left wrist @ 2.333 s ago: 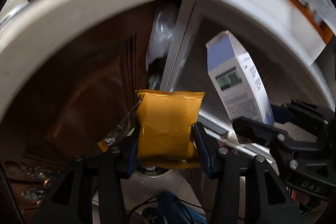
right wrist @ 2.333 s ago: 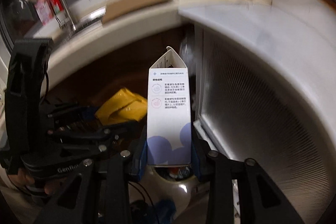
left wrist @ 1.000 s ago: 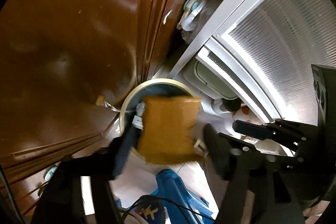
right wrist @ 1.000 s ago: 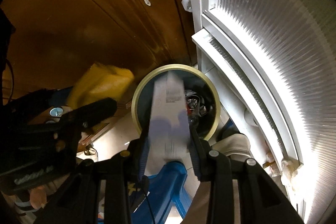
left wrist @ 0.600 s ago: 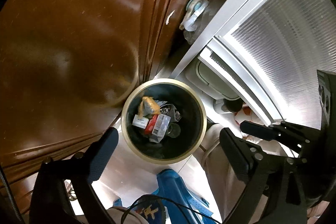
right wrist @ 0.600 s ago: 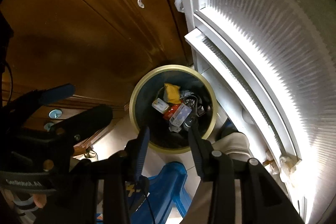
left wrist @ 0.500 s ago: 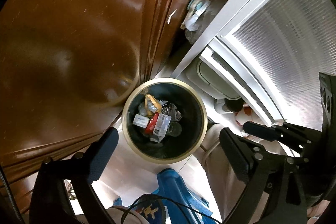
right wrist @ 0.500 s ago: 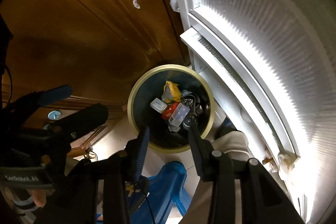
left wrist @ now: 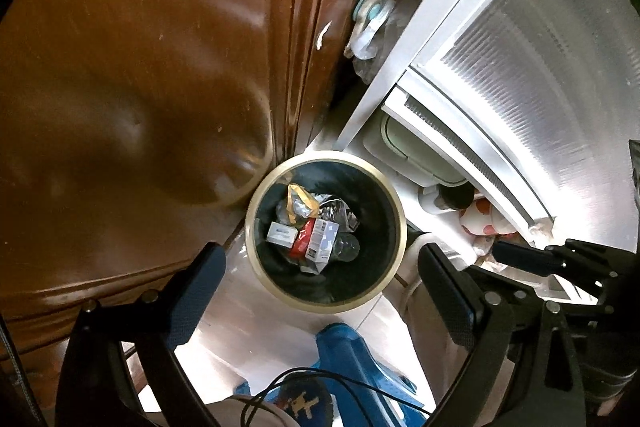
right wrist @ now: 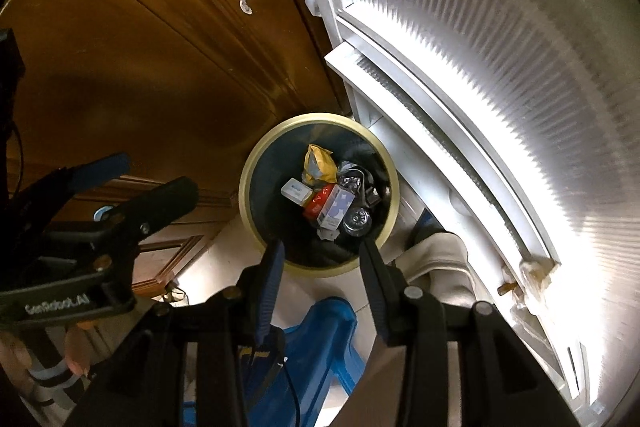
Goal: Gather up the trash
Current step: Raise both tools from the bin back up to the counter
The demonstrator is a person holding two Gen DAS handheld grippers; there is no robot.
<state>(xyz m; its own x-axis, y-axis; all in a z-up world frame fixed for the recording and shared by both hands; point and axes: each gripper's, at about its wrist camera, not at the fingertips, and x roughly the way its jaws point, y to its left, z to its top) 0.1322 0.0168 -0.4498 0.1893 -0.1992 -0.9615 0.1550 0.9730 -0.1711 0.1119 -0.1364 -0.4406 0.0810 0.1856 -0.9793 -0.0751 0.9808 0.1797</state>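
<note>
Yellow wrapper [left wrist: 301, 201], white carton [left wrist: 322, 241] inside round bin [left wrist: 394, 211], frame centre. Left gripper [left wrist: 322, 269] wide open, empty; right gripper [right wrist: 322, 259] parted, empty.

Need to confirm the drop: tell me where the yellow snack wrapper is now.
In both wrist views, the yellow snack wrapper lies inside the round bin, at the pile's far edge.

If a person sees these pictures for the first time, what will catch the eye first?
First the round trash bin, low in the middle of both views, its pale rim ringing a yellow wrapper and white box among other litter. Next, the open left gripper and right gripper framing it from above.
</note>
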